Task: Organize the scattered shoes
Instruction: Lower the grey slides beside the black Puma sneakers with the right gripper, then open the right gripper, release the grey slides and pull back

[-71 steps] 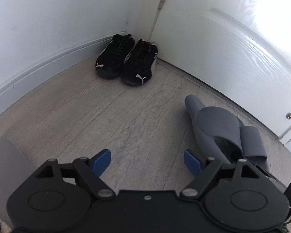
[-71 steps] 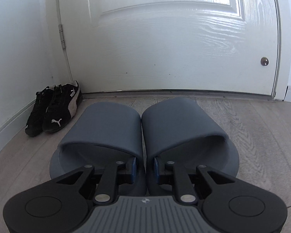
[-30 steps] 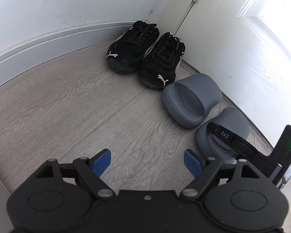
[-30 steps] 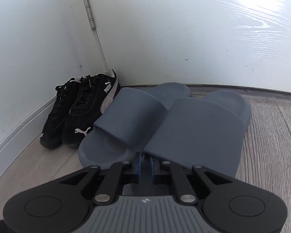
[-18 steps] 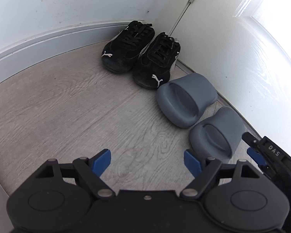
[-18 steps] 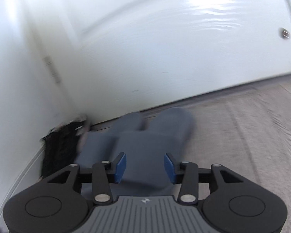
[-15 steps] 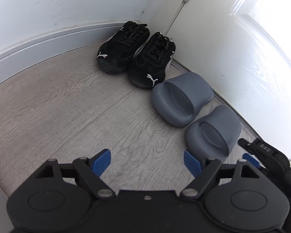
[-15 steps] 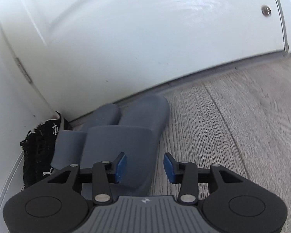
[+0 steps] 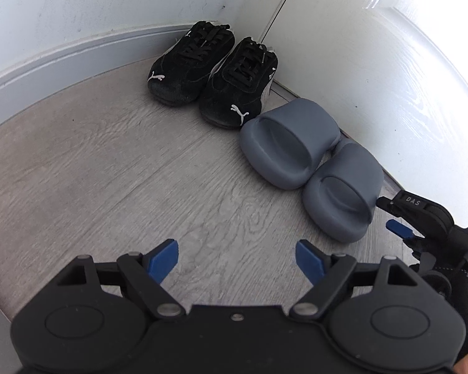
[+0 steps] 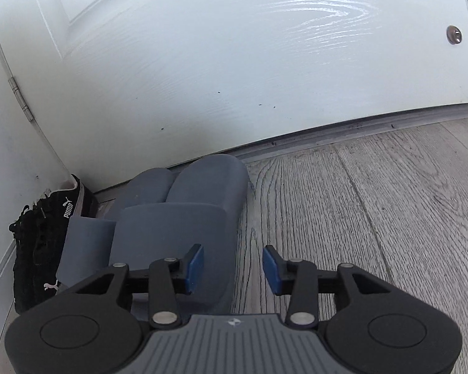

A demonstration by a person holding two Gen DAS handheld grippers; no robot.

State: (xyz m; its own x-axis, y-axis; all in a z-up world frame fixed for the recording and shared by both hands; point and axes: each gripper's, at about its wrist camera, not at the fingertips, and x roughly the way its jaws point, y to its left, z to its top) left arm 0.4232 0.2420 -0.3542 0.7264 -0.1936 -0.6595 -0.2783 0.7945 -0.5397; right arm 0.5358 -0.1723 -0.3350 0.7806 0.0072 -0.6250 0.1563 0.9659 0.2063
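Black sneakers reading "PUMA" sit left of grey slides; both the left gripper and the right gripper are spread, empty.

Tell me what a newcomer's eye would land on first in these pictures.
First, the two pairs lined up along the white door: black sneakers tucked in the corner by the hinge, and grey slides side by side just beside them. Next, the blue-tipped left claw hanging open over bare wood-look floor, and the right claw open just behind the slides.
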